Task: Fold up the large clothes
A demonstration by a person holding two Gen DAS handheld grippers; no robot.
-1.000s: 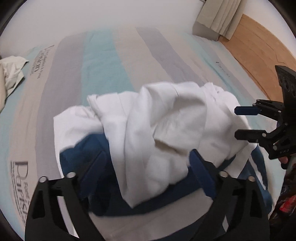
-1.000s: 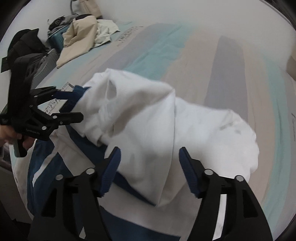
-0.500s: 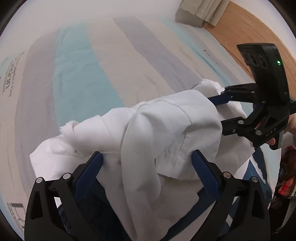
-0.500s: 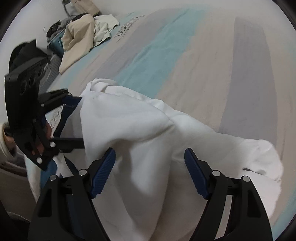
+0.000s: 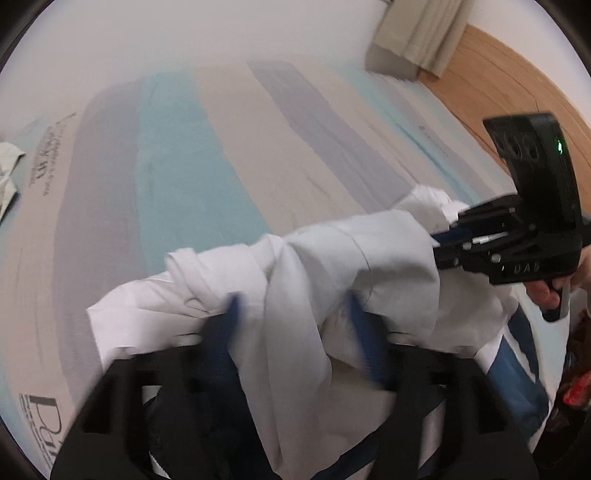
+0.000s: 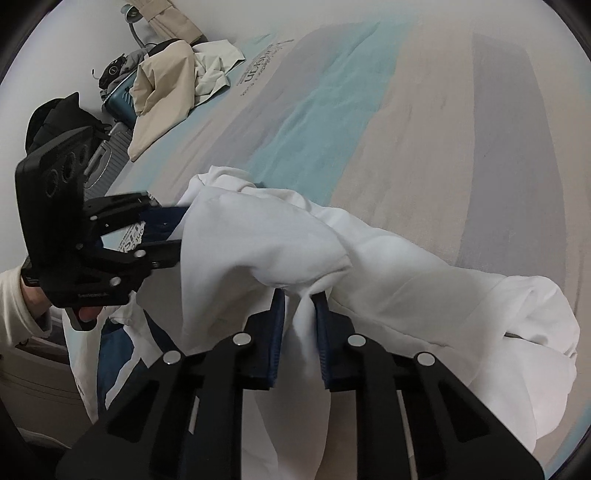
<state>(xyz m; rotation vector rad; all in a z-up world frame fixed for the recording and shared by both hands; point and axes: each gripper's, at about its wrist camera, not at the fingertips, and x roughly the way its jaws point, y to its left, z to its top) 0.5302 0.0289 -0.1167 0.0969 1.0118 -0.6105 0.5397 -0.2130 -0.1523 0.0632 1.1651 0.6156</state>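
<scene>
A large white garment (image 5: 332,258) with navy blue panels (image 5: 517,384) lies bunched on the striped bed. In the left wrist view my left gripper (image 5: 291,325) has its blurred blue fingers partly closed around a fold of white cloth, still with a gap. My right gripper (image 5: 447,236) shows at the right, pinching the garment's edge. In the right wrist view my right gripper (image 6: 299,321) is shut on a pinch of the white garment (image 6: 406,266). The left gripper (image 6: 162,229) shows at the left with its fingers against the cloth edge.
The bed cover (image 5: 207,155) has teal, beige and grey stripes with printed text. Beige and white clothes (image 6: 173,81) are piled at the far corner by a teal suitcase (image 6: 120,101). Wooden floor (image 5: 517,85) and a curtain (image 5: 421,33) lie beyond the bed's right side.
Both grippers were wide open over the garment. Now the right has shut on the white cloth and the left is closing on a fold. The garment has been gathered and lifted.
</scene>
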